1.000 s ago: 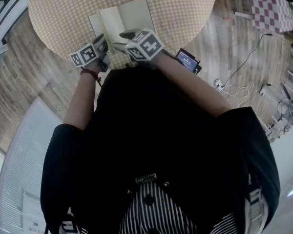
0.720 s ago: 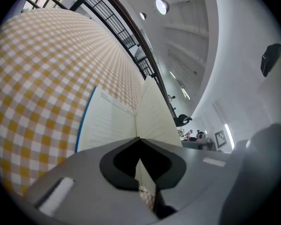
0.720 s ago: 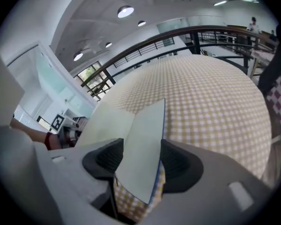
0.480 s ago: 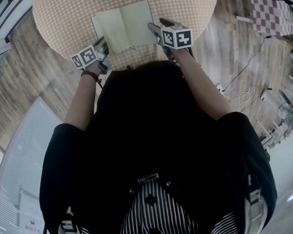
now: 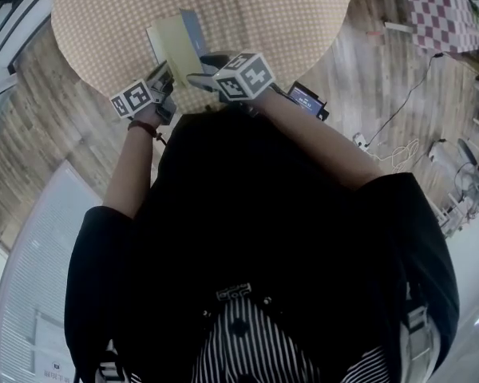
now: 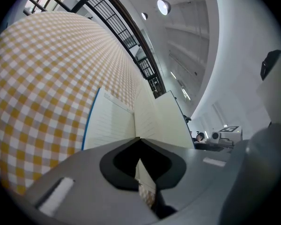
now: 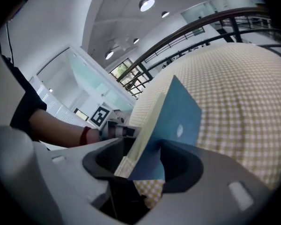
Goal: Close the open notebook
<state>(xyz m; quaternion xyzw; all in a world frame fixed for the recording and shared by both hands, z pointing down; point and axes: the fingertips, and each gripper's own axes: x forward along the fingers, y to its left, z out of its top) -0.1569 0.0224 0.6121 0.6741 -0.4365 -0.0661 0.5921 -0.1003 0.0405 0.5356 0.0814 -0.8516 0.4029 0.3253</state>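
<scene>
Round desk (image 5: 287, 22) under a checked cloth (image 5: 112, 22), and the notebook (image 5: 174, 45) sits on its near side, right in front of the person. Its long axis and spine run from the near edge straight away across the desk. It's half shut now: the left half lies flat on the cloth and the right half stands up off it, tilted over toward the left, blue cover (image 7: 180, 118) facing outward to the right. On to the right claw (image 5: 204, 65), and its jaws stand wide apart, having just been opening. That raised half, cover and cream pages together, stands in the gap between them, with the cover against one jaw tip and the pages beside the other, and nothing squeezed. The left claw (image 6: 139, 138) is down at the notebook's near left corner with its jaws drawn together. From its own view a thin pale edge runs down between them, so it looks clamped on the near edge of the notebook, though that sliver is hard to read. Now compare half a second back. The notebook lay fully open then, both pages flat and facing up, and the right claw sat out at its right edge. That claw has since swung in toward the spine, and the right half has come up with it. The left claw has barely shifted from its corner.
</scene>
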